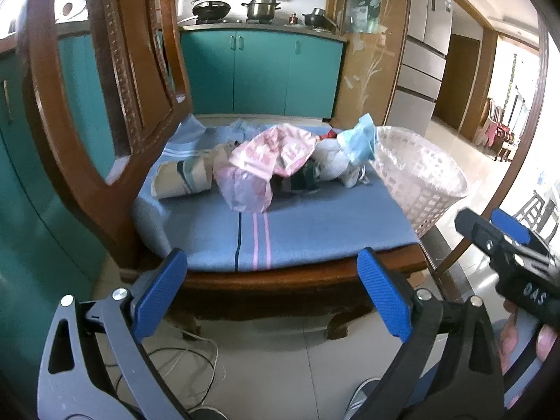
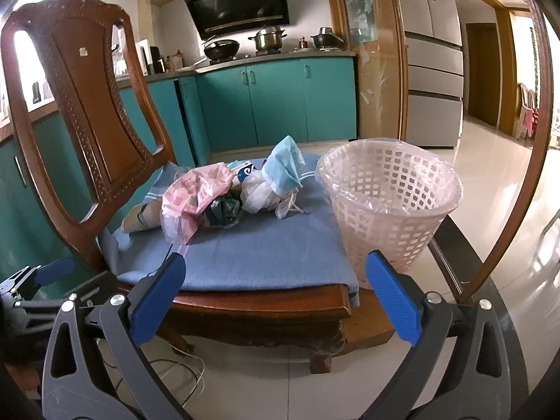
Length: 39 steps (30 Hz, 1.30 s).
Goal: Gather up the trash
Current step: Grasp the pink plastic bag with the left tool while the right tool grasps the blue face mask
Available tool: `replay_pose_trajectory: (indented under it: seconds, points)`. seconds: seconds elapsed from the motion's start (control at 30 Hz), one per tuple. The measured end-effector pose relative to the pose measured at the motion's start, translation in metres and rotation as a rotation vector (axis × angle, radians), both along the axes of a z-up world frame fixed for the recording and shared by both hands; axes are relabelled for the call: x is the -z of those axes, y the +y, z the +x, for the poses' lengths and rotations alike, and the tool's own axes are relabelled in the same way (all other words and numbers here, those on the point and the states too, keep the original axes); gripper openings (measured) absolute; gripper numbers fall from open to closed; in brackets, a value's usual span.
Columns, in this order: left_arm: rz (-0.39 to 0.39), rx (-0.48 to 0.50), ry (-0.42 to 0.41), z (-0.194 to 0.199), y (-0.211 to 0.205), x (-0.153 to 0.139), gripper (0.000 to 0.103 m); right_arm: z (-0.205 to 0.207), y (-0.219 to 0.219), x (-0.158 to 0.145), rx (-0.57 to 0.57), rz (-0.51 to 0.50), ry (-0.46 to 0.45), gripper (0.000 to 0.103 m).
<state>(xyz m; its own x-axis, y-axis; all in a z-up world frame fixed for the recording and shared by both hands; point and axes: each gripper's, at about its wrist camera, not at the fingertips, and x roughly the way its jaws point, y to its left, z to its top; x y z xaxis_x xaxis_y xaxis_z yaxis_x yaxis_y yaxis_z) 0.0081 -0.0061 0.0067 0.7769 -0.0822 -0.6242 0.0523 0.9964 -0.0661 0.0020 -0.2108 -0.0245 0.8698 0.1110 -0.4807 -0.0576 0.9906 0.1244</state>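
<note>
A pile of trash lies on the blue cloth (image 1: 280,234) over a wooden chair seat: a pink plastic bag (image 1: 269,157) (image 2: 196,192), a paper cup on its side (image 1: 182,176), a dark crumpled wrapper (image 2: 224,211), a white bag (image 2: 255,192) and a blue face mask (image 1: 360,140) (image 2: 283,164). A white lattice bin (image 1: 420,178) (image 2: 388,203) with a clear liner stands right of the chair. My left gripper (image 1: 276,273) is open and empty before the seat's front edge. My right gripper (image 2: 276,280) is open and empty, also short of the seat.
The carved chair back (image 2: 80,105) rises at the left. Teal kitchen cabinets (image 2: 280,101) and a stove with pots stand behind. A fridge (image 2: 434,70) is at the right. White cables (image 1: 189,360) lie on the tiled floor under the chair.
</note>
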Motion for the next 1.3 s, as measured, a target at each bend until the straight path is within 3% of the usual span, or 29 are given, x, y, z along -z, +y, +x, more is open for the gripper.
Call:
replay_pose_trajectory:
  seconds: [0.17,0.37,0.57,0.77,0.9,0.93,0.97,1.0,1.07,1.1,1.13,1.2,1.3]
  points:
    - [0.043,0.003,-0.038,0.032,-0.003,-0.015,0.097,0.006,-0.005,0.000,0.014,0.024,-0.006,0.100]
    - [0.095,0.042,-0.041,0.097,-0.008,-0.016,0.097,0.023,-0.011,0.002,-0.022,0.034,-0.003,0.100]
    - [0.094,0.061,-0.004,0.159,-0.009,0.002,0.090,0.093,-0.022,-0.019,-0.008,0.033,-0.025,0.100]
    - [0.090,0.099,0.054,0.201,-0.015,0.022,0.081,0.184,-0.011,-0.016,-0.023,0.010,0.003,0.098]
    - [0.115,0.111,0.092,0.219,-0.019,0.037,0.070,0.233,-0.004,0.002,-0.045,0.017,0.074,0.082]
    - [0.118,0.111,0.096,0.221,-0.020,0.039,0.067,0.242,-0.003,0.008,-0.056,0.031,0.101,0.071]
    - [0.113,0.113,0.097,0.222,-0.019,0.039,0.057,0.248,-0.002,0.013,-0.071,0.043,0.125,0.063]
    - [0.104,0.111,0.094,0.222,-0.018,0.039,0.045,0.252,0.001,0.017,-0.086,0.043,0.146,0.045]
    - [0.067,0.110,0.094,0.219,-0.013,0.035,0.036,0.247,0.003,0.016,-0.095,0.040,0.136,0.025]
    - [0.034,0.117,0.093,0.217,-0.009,0.032,0.027,0.242,0.004,0.013,-0.094,0.048,0.122,0.022]
    - [0.026,0.114,0.086,0.215,-0.007,0.029,0.025,0.237,0.001,0.008,-0.090,0.059,0.099,0.017]
    - [0.004,0.107,0.054,0.207,-0.002,0.020,0.008,0.224,-0.004,-0.003,-0.079,0.080,0.046,0.013]
    - [-0.048,0.108,-0.035,0.185,0.006,-0.002,0.008,0.203,-0.019,-0.019,-0.066,0.126,-0.034,0.011]
